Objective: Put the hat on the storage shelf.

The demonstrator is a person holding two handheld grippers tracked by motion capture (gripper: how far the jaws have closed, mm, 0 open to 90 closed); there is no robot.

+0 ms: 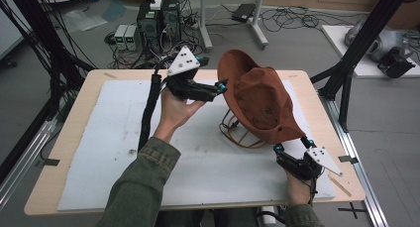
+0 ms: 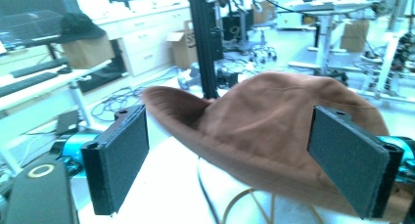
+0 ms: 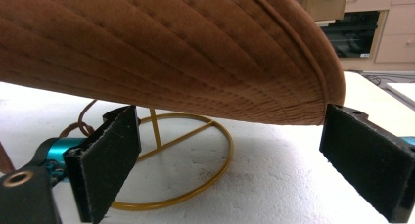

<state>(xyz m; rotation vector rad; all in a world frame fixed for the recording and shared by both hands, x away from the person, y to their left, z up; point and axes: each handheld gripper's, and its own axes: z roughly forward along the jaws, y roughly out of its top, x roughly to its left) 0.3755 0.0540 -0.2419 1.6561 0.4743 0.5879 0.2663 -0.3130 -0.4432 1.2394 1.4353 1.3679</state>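
A rust-brown brimmed fabric hat (image 1: 260, 100) sits tilted on a thin gold wire stand (image 1: 236, 133) a little right of the middle of the table, on a white foam mat (image 1: 99, 152) that covers most of the pale wooden tabletop (image 1: 64, 133). The hat's crown leans to the far left and its brim slopes down to the near right, where it overhangs the stand.

The left gripper (image 1: 221, 86) is held in a raised hand (image 1: 176, 110) to the left of the hat, its black jaws pointing right at the upturned far-left brim. In the left gripper view the jaws stand wide apart with nothing between the pads (image 2: 122, 155); the hat (image 2: 274, 136) lies beyond them, close but apart (the brim edge rises between the two pads as seen from behind).

The right gripper (image 1: 292, 143) comes in from the near right, just under the low near-right edge of the brim. In the right gripper view its jaws are also spread wide and hold nothing; the stitched underside of the brim (image 3: 195, 53) hangs just above the pads (image 3: 110, 155), and the stand's round base ring (image 3: 195, 185) lies on the mat beyond them. Whether a pad touches the brim I cannot tell.
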